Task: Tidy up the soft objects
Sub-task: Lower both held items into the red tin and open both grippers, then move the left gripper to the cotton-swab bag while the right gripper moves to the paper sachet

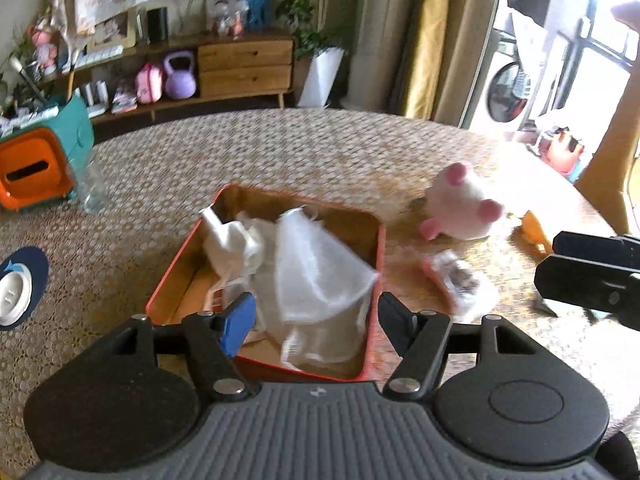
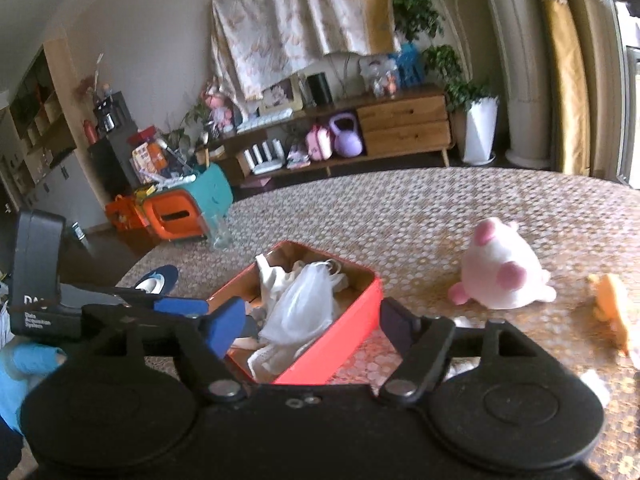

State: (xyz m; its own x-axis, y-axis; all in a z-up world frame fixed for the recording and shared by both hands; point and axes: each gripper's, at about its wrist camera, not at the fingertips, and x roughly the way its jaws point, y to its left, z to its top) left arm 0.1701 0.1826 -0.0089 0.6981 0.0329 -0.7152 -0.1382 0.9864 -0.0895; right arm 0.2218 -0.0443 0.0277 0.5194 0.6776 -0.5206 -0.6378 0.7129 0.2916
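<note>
A red tin box (image 1: 376, 248) (image 2: 348, 312) sits on the round table and holds a white mesh pouch (image 1: 320, 276) (image 2: 300, 308) and white cloth (image 1: 232, 240) (image 2: 272, 276). A pink-and-white plush toy (image 1: 464, 204) (image 2: 500, 276) lies to its right, with an orange soft toy (image 1: 534, 232) (image 2: 612, 308) further right. A small wrapped bundle (image 1: 460, 280) lies beside the box. My left gripper (image 1: 316, 316) is open and empty over the box's near end. My right gripper (image 2: 312, 324) is open and empty near the box's front corner.
An orange-and-teal box (image 1: 36, 160) (image 2: 180, 208) stands beyond the table's left edge, with a clear glass (image 1: 92, 184) (image 2: 220, 232) on the table near it. A blue-and-white lid (image 1: 20, 288) (image 2: 156, 280) lies at the left. A sideboard (image 1: 240, 68) stands behind.
</note>
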